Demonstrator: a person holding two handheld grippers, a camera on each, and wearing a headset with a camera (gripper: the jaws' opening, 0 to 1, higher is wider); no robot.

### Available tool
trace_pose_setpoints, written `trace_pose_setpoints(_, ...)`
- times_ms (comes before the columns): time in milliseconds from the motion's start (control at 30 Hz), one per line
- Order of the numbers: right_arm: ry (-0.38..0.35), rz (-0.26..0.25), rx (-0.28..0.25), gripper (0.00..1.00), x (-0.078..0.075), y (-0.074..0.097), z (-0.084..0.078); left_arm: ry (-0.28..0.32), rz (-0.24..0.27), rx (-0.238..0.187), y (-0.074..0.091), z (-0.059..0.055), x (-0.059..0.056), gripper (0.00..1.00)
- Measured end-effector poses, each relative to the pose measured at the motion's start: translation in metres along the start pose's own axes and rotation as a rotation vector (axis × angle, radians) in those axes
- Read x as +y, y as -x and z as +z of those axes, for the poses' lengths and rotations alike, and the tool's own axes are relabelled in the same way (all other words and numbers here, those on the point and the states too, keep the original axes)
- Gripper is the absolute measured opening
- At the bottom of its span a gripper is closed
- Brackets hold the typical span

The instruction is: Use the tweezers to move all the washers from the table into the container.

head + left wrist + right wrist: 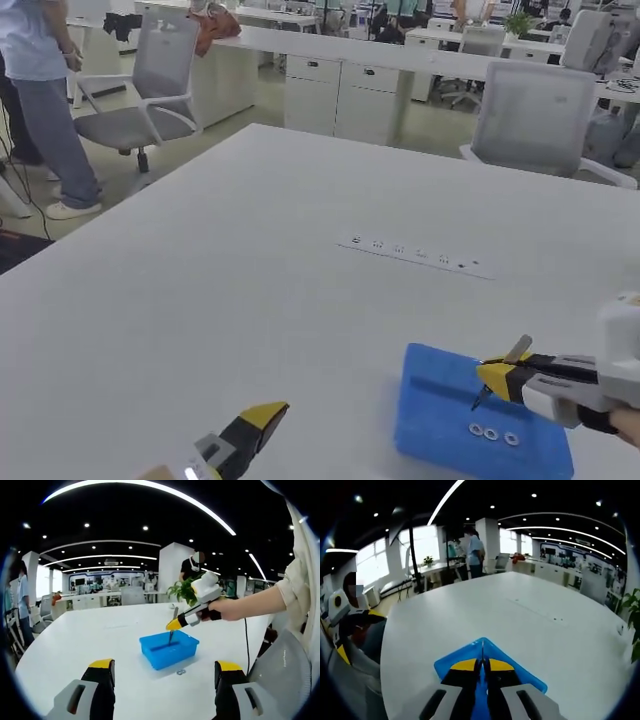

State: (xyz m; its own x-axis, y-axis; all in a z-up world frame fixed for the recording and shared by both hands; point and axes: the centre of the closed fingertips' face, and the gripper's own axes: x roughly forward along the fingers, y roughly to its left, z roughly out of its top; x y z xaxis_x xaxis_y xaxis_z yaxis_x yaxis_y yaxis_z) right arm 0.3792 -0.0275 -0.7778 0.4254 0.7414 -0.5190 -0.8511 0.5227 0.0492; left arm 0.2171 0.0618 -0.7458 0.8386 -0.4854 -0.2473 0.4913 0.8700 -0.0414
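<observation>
The right claw point(497, 376) is clenched on the tweezers point(478, 399), whose tips point down into the blue container point(430, 425) near three washers point(490, 433). The left claw point(262, 418) hangs released over the bench point(250, 260). Another washer point(181, 672) lies on the bench just beside the container.

My right gripper point(492, 378) has yellow jaw tips, a black middle part and a white-grey body. My left gripper point(262, 417) has the same yellow tips on grey. A thin black cable point(246, 645) hangs under my light cream sleeve point(292, 582).
</observation>
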Motion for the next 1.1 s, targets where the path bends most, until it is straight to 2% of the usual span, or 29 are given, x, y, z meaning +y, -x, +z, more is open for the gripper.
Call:
trace_pose_setpoints(200,-0.014,0.008,-0.043,0.03,0.006,0.010,0.007,-0.003,-0.004,0.008,0.000,-0.001,-0.001,0.83)
trace_pose_setpoints(533,-0.044,0.034,-0.085,0.03,0.024,0.025,0.009,-0.005,-0.004,0.015,0.000,-0.003,-0.001,0.83)
trace_pose_setpoints(767,-0.109,0.048,-0.114,0.03,0.030,0.032,0.002,-0.006,-0.008,0.020,0.000,-0.003,-0.002,0.83)
trace_pose_setpoints(900,-0.167,0.056,-0.112,0.03,0.032,0.031,-0.009,-0.007,-0.007,0.019,0.000,-0.003,-0.002,0.83)
trace_pose_setpoints(1033,-0.218,0.065,-0.132,0.03,0.037,0.031,-0.015,-0.007,-0.004,0.020,0.000,-0.003,-0.001,0.83)
trace_pose_setpoints(1100,-0.225,0.071,-0.112,0.03,0.044,0.030,-0.022,-0.006,-0.005,0.020,0.000,-0.004,-0.001,0.82)
